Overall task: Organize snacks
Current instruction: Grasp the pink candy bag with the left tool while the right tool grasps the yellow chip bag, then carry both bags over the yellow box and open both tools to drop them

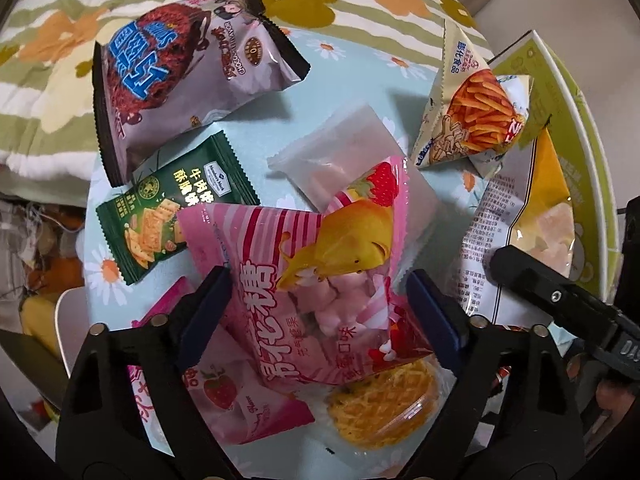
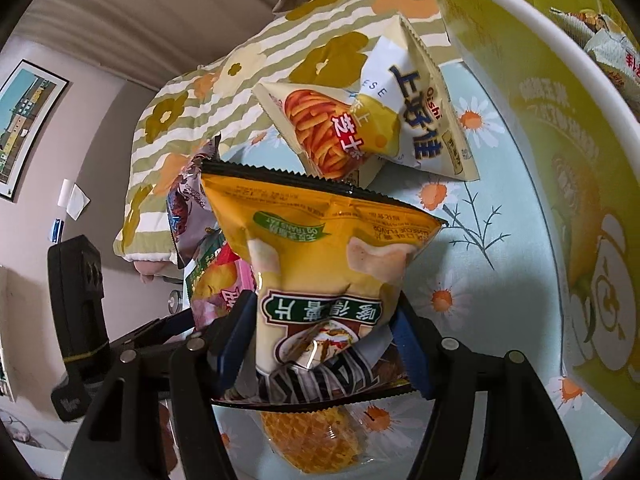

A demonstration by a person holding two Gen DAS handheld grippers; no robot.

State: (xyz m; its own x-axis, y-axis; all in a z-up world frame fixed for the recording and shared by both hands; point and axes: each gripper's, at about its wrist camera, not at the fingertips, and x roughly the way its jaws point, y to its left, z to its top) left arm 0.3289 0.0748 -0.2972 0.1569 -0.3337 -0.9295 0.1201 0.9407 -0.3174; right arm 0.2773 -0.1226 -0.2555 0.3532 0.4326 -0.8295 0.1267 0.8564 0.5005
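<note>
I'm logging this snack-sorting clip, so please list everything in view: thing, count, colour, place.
Marshmallow bag: 1, pink, between left gripper's fingers.
Chip bag: 1, yellow, in right gripper.
Cheese-stick bag: 1, cream, by the box.
Chocolate snack bag: 1, lilac, far left.
Cracker packet: 1, green, under it.
Clear pouch: 1, translucent, centre.
Noodle cake: 1, yellow, near edge.
Box: 1, lime green, right.
Left gripper: black, blue pads.
Right gripper: same.
</note>
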